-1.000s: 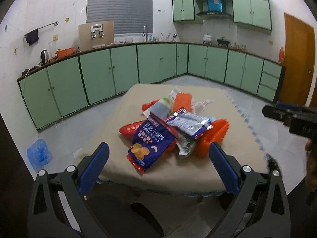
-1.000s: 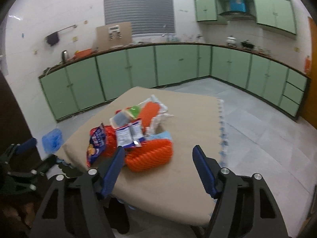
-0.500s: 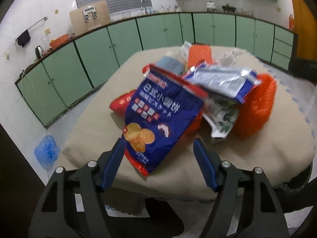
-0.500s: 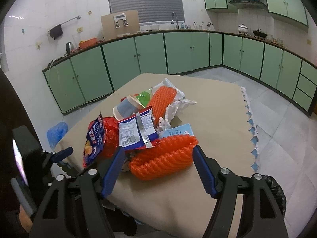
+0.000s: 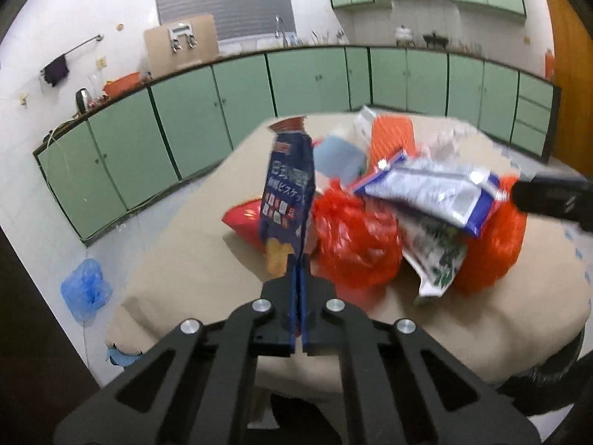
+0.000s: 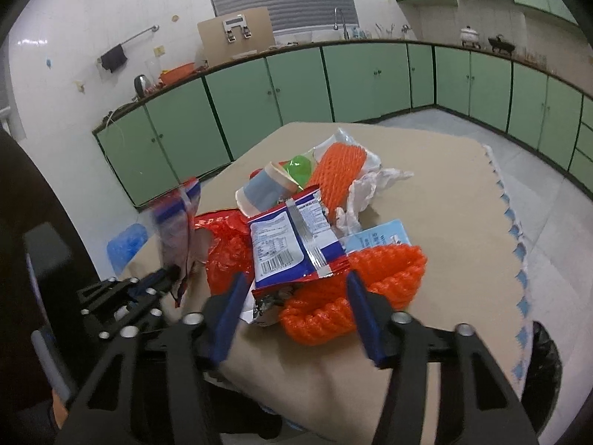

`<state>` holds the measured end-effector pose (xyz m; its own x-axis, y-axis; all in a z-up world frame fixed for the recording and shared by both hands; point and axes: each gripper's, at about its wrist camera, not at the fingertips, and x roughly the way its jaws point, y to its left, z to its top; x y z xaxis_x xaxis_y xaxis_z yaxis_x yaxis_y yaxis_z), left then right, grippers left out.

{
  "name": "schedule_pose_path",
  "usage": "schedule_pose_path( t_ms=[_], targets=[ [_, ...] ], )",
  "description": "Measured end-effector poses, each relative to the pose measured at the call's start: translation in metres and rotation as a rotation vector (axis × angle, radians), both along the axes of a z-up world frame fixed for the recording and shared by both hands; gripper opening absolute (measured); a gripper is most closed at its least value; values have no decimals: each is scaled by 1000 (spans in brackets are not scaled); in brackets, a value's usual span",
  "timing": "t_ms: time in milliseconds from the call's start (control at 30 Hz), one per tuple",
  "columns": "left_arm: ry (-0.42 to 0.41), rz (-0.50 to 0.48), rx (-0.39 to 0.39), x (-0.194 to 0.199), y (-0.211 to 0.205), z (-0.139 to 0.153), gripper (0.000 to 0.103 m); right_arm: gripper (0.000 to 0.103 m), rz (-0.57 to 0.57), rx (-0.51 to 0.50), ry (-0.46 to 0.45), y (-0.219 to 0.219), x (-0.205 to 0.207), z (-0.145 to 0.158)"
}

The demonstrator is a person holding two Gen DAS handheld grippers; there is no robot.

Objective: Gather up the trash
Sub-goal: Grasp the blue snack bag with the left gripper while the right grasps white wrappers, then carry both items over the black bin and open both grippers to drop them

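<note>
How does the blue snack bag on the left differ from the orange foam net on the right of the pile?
The blue snack bag stands pinched upright in the shut left gripper; the orange foam net lies on the table between the right gripper's still-apart, closing fingers. The bag is flat, glossy and printed; the net is puffy, ribbed and plain. Both belong to one trash pile.

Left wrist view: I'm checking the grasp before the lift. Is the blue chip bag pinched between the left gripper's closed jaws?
Yes, the left gripper is shut on the lower edge of the blue chip bag, which stands upright.

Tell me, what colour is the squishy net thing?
Orange foam net; clearest in the right wrist view.
</note>
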<state>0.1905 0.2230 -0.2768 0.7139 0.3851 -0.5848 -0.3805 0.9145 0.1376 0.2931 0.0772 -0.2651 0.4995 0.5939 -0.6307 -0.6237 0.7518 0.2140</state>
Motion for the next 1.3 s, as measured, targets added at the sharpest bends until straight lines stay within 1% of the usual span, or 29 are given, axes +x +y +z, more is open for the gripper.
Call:
schedule_pose_path(
  t_ms=[167,267,300,367,467,500,567,600,633,667,700,800,967,1300],
  targets=[
    [-43,-17,-2,0,-6,9,0,43,-14,15,-12,4,17,-2],
    [-57,-26,14,0,-6,13,0,49,16,5,-7,11,31,-2],
    [-62,-28,21,0,-8,18,0,53,27,-7,-11,15,36,-2],
    [-66,-34,22,2,-7,20,0,53,58,-20,-6,21,46,-2],
    [-70,-34,22,2,-4,21,0,55,117,-40,57,32,64,-7],
    [-71,-32,22,2,-3,21,0,55,153,-45,99,36,71,-10],
    [-73,-28,25,1,-2,22,0,54,179,-47,155,40,82,-16],
    [-73,-25,25,1,0,22,0,44,200,-43,186,42,87,-19],
    [-73,-22,25,2,1,22,0,22,211,-39,209,43,90,-22],
    [-72,-21,24,1,3,22,0,17,209,-29,208,42,92,-21],
    [-70,-18,21,2,4,21,0,4,208,-24,199,42,92,-20],
    [-71,-17,22,2,3,21,0,0,209,20,176,36,88,-12],
    [-80,-28,29,0,0,26,0,0,200,55,128,27,76,4],
    [-132,-69,57,-11,-22,61,0,0,184,136,63,1,59,49]
  ],
)
